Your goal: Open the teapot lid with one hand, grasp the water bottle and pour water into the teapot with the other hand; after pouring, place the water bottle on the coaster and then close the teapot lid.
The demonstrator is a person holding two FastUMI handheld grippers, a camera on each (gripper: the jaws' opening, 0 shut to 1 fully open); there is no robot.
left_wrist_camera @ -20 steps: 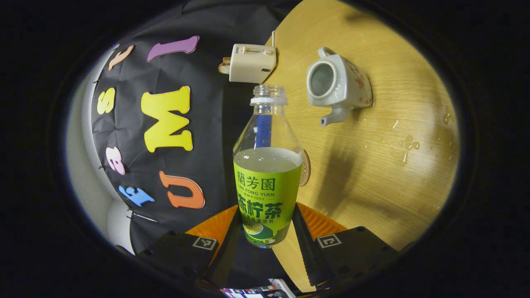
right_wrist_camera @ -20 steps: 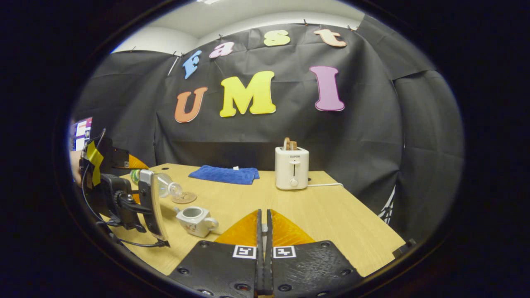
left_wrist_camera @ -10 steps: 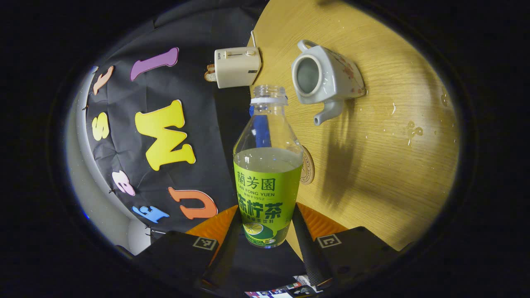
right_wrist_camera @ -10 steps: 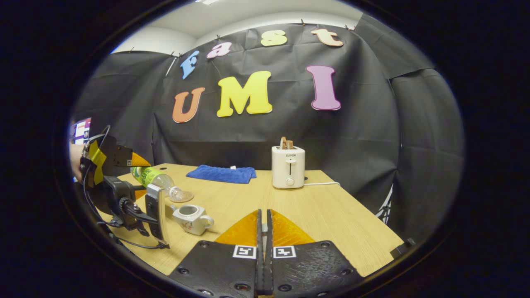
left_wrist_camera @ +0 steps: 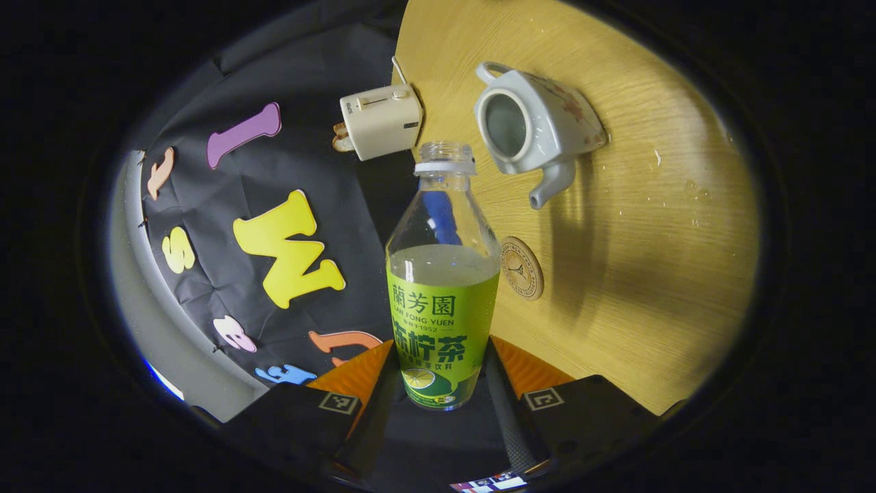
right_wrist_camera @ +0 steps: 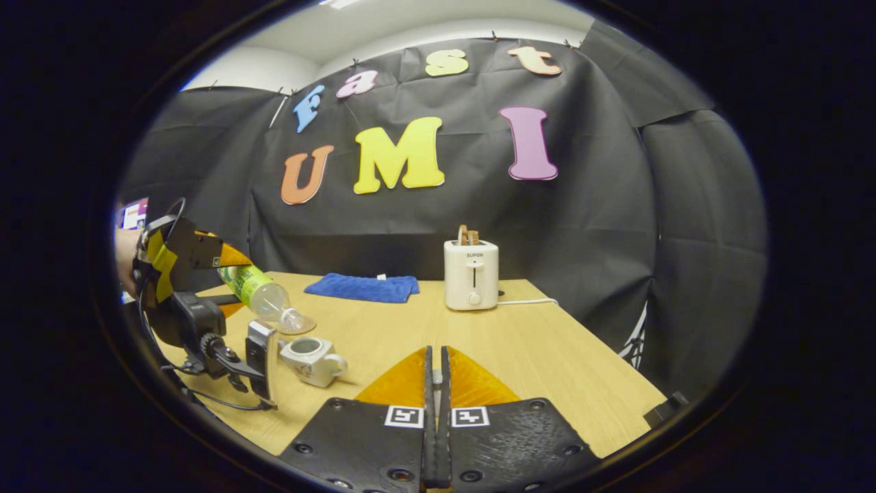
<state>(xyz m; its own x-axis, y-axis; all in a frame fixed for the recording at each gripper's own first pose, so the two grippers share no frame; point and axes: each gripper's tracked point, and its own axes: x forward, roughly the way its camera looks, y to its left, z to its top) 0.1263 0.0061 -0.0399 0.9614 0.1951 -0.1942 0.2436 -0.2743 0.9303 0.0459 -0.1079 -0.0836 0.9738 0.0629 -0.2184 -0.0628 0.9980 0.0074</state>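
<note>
A clear water bottle (left_wrist_camera: 443, 301) with a green label and no cap sits between the fingers of my left gripper (left_wrist_camera: 438, 373), which is shut on its lower body. In the right gripper view the bottle (right_wrist_camera: 263, 294) tilts mouth-down just above the white teapot (right_wrist_camera: 311, 356). The teapot (left_wrist_camera: 530, 127) stands open on the wooden table, spout toward the round coaster (left_wrist_camera: 521, 268). No stream of water is visible. My right gripper (right_wrist_camera: 436, 356) hovers above the table's near side, jaws pressed together on a small pale bit of the teapot lid (right_wrist_camera: 436, 375); the rest is hidden.
A white toaster (right_wrist_camera: 471, 274) with bread in it stands at the table's (right_wrist_camera: 547, 363) back, its cord trailing right. A blue cloth (right_wrist_camera: 361, 287) lies at the back left. A hand (right_wrist_camera: 125, 253) holds the left gripper at the left edge. Water drops (left_wrist_camera: 691, 195) spot the wood.
The left gripper has lifted and tipped the bottle further, bringing its mouth over the teapot. The right gripper has stayed almost still and shut.
</note>
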